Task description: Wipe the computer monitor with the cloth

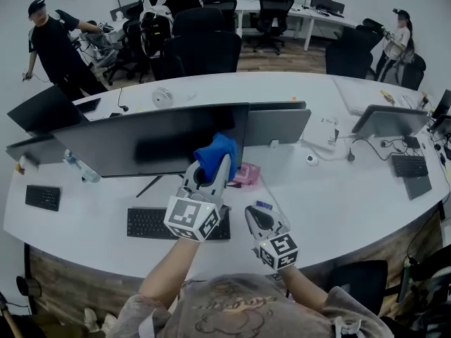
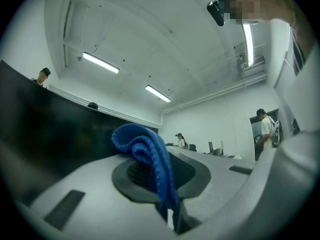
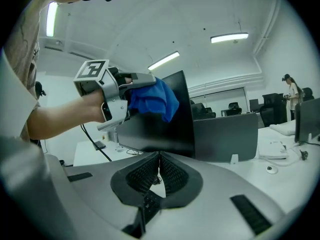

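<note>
— Where is the blue cloth (image 1: 216, 153) sitting?
— It is bunching up at the 3 o'clock edge of the dark monitor (image 1: 155, 146), and the left gripper (image 1: 209, 171) is pinching it between its jaws.
— What is the right gripper (image 1: 257, 217) doing?
— It is hanging at 5 o'clock from the left one, jaws pressing together on nothing, over the white table (image 1: 338, 203). A black keyboard (image 1: 151, 222) is lying at 7 o'clock from the cloth
</note>
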A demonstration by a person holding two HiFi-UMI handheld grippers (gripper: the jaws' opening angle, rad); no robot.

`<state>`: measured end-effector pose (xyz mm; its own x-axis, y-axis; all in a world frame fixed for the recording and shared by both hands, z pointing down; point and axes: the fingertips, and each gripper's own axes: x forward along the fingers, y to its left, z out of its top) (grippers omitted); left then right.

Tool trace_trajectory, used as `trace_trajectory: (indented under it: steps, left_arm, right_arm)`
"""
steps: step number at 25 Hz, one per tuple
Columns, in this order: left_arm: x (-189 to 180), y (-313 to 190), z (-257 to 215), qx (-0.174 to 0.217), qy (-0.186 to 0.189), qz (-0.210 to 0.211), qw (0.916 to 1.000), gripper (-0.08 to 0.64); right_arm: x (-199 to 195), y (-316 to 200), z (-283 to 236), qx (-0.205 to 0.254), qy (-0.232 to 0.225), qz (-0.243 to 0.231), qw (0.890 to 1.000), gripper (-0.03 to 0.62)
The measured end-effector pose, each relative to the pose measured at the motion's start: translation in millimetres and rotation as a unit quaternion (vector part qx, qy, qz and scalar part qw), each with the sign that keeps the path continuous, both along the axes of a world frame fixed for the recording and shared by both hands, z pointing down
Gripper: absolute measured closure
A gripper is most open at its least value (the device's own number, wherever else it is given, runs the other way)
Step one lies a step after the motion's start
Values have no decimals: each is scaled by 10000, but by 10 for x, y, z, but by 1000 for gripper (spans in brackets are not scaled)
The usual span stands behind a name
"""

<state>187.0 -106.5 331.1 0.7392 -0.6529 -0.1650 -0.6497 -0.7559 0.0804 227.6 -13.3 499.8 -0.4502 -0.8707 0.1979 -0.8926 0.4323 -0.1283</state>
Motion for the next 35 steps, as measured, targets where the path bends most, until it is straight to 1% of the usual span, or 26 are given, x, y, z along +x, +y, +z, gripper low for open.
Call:
trace_trajectory:
  steps: [5, 10, 13, 16, 20, 25, 35]
  left_arm:
    - [-612, -37, 270, -181, -158, -301, 9993, 515]
    - [-1286, -19, 482, -231, -304, -535, 9978, 515]
    - [-1607, 82, 633, -300, -486, -644, 9963, 515]
    - [-1851, 172, 749, -341, -652, -755, 9944, 515]
    - [-2019, 258, 854, -463, -679, -746, 9938, 515]
    - [-2095, 329, 926, -545, -683, -692, 9938, 515]
    - [-2175, 424, 1009, -619, -694, -682, 9933, 515]
  right_arm:
    - [-414, -127, -15, 8, -10, -268, 9996, 571]
    - [-798, -299, -71, 98, -9, -469, 9988, 571]
    - [-959, -344, -94, 108, -15, -544, 9985, 571]
    - [-1114, -372, -118, 99, -34, -571, 9983, 571]
    - [-1278, -353, -165, 89, 1, -586, 9982, 571]
    - [-1417, -313, -236, 147, 95, -676, 9976, 572]
    - [-1504, -223, -289, 175, 191, -795, 9965, 572]
